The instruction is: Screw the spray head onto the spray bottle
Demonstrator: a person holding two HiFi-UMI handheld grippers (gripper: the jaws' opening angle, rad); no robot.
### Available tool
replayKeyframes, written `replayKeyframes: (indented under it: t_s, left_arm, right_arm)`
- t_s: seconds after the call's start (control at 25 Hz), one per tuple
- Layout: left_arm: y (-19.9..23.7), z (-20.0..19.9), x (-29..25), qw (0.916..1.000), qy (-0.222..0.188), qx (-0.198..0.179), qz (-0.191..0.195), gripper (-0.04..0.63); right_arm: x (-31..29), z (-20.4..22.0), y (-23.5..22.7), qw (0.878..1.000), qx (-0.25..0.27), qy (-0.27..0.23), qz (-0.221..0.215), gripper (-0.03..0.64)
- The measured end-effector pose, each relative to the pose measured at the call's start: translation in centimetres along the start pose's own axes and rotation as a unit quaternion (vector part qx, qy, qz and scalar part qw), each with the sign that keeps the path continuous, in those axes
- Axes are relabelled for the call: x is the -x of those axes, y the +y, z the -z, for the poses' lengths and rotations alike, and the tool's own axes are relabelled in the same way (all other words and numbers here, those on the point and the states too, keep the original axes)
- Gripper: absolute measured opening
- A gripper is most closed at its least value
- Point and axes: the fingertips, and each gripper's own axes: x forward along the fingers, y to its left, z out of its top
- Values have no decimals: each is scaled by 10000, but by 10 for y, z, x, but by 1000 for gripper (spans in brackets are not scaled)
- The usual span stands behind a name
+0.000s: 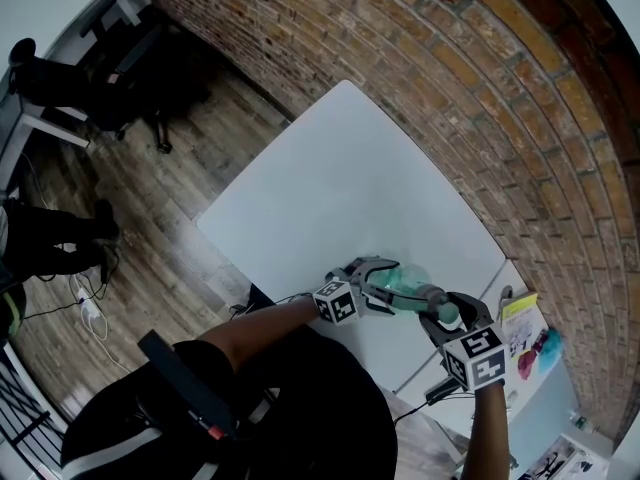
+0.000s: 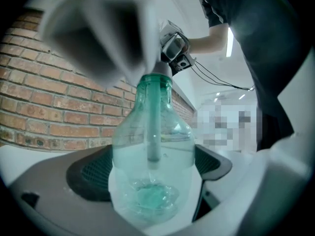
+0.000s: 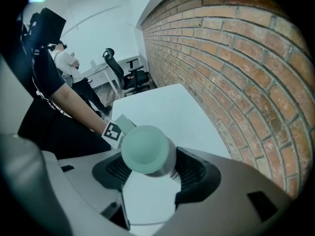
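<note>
Above the white table (image 1: 340,183), near its front edge, I hold a clear green spray bottle (image 1: 402,286) on its side. My left gripper (image 1: 384,280) is shut on the bottle's body (image 2: 151,154), pads on both sides. A dip tube (image 2: 153,122) runs down inside from the neck. The spray head (image 1: 442,310), mint green top with a silver collar, sits at the bottle's neck. My right gripper (image 1: 447,320) is shut on the spray head (image 3: 146,150), one black pad on each side. How far it is threaded is hidden. The left gripper's marker cube (image 3: 113,133) shows just beyond it.
A brick wall (image 1: 470,78) runs along the table's far side. A second white table at the right carries bright paper and toys (image 1: 530,343). Office chairs (image 1: 130,78) and a person's legs (image 1: 50,238) are on the wooden floor at the left, with cables (image 1: 90,313) there.
</note>
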Motion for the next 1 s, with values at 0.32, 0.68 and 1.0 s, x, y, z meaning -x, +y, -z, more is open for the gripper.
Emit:
replayKeyframes:
  t_s: [0.32,0.68,1.0]
  left_arm:
    - [1,-2,1,10000,11,1,-13,501]
    - [0,2,-1,10000,43,-20,-69,502]
    - [0,2,-1,9999,91,-15,-77,501]
  right_arm:
    - [0,1,-2,9987,-503,-71,-5,262]
    - [1,0,-5,9926,-1197,-207,-79,262]
    - [1,0,-7,9887,-1461,-313,-86,262]
